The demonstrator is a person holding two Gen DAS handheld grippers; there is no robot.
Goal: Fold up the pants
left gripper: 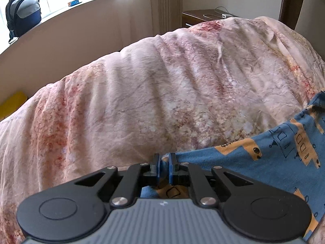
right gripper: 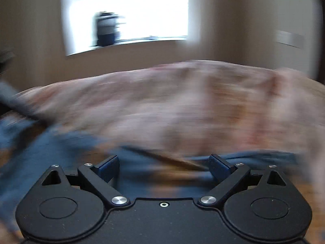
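Left hand-held gripper [left gripper: 164, 169]: your blue pads are pinched narrow on an edge of the pants [left gripper: 274, 152]; cloth shows between them and runs under the body.
Right hand-held gripper [right gripper: 164, 167]: your fingers stand wide apart with nothing between them; this view is heavily motion-blurred.
Pants: blue with orange print, lying on the bed [left gripper: 142, 93]. In the left view they spread from your pinch off to the right edge. In the right view blue and orange cloth [right gripper: 142, 174] lies below and to the left of your open fingers; whether they touch it you cannot tell.
Bed: covered by a wrinkled pink and cream floral cover.
Backpack [left gripper: 23, 13]: dark, standing on the windowsill at far left.
Nightstand [left gripper: 203, 16]: dark wood, beyond the bed, with a cable on top.
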